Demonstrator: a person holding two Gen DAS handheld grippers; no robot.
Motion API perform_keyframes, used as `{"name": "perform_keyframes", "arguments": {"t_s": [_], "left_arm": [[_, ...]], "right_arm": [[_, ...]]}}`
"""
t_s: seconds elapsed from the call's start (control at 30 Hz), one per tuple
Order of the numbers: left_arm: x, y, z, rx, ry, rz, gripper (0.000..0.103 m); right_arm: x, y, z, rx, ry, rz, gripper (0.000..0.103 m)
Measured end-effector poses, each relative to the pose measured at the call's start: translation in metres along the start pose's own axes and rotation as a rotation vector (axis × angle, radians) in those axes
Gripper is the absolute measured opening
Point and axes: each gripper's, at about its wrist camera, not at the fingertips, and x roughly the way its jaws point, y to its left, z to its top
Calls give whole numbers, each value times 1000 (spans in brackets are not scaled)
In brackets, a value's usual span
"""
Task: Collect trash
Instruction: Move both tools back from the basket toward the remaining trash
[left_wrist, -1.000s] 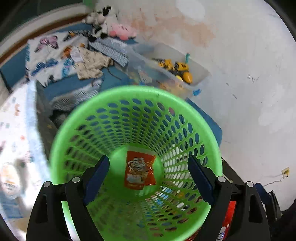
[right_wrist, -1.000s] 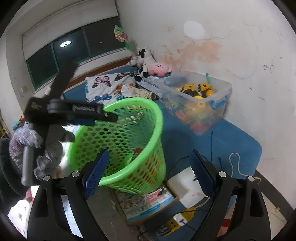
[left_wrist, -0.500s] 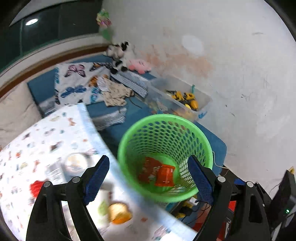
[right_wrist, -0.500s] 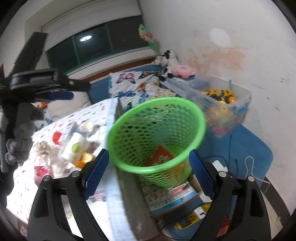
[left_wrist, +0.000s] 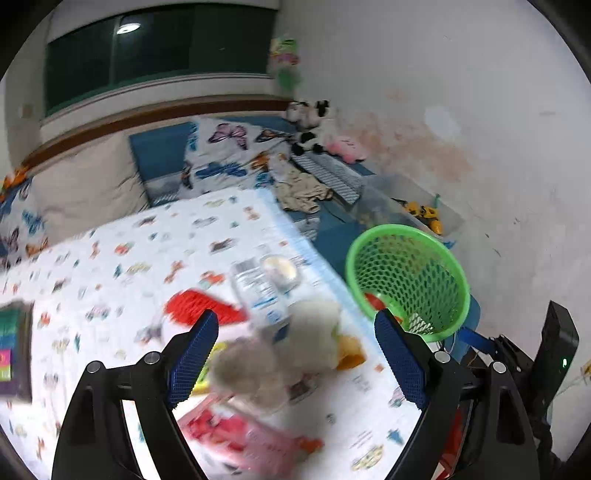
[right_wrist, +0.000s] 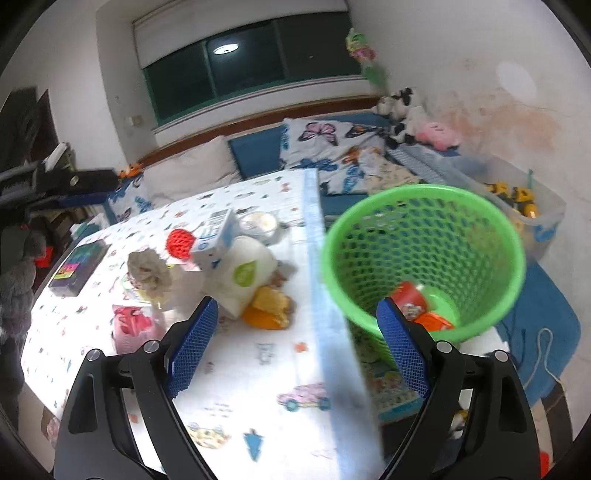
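A green mesh basket (right_wrist: 424, 258) stands off the table's right edge, with red snack wrappers (right_wrist: 410, 301) at its bottom; it also shows in the left wrist view (left_wrist: 406, 273). Trash lies in a heap on the patterned tablecloth (right_wrist: 258, 369): a crumpled tissue (right_wrist: 149, 271), a white carton (right_wrist: 218, 240), a white pack with a green label (right_wrist: 243, 273), orange peel (right_wrist: 269, 310), a pink wrapper (right_wrist: 129, 325) and a red mesh piece (right_wrist: 179, 242). My left gripper (left_wrist: 295, 354) is open and empty above the blurred heap (left_wrist: 280, 354). My right gripper (right_wrist: 295, 347) is open and empty over the table's edge.
A dark box (right_wrist: 77, 264) lies at the table's left. A clear toy bin (right_wrist: 524, 206) stands behind the basket by the wall. Bedding with butterfly pillows (right_wrist: 325, 147) and plush toys (right_wrist: 439, 134) lies beyond. Books and cables (right_wrist: 384, 384) lie on the floor under the basket.
Both grippers have pulled back and swung left, away from the basket and over the table. The trash heap has come into view. Both stay open and empty.
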Motion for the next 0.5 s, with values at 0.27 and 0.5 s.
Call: {"name": "perform_keyframes", "arguments": {"t_s": [0.27,0.5], "left_arm": [[-22,57,-44,-98,1,67,84],[-21,82,-77,-172,49,85,84]], "right_arm": [[39,16,-2,-32,90,46,79],[55,20,6,12,116,88,77]]}}
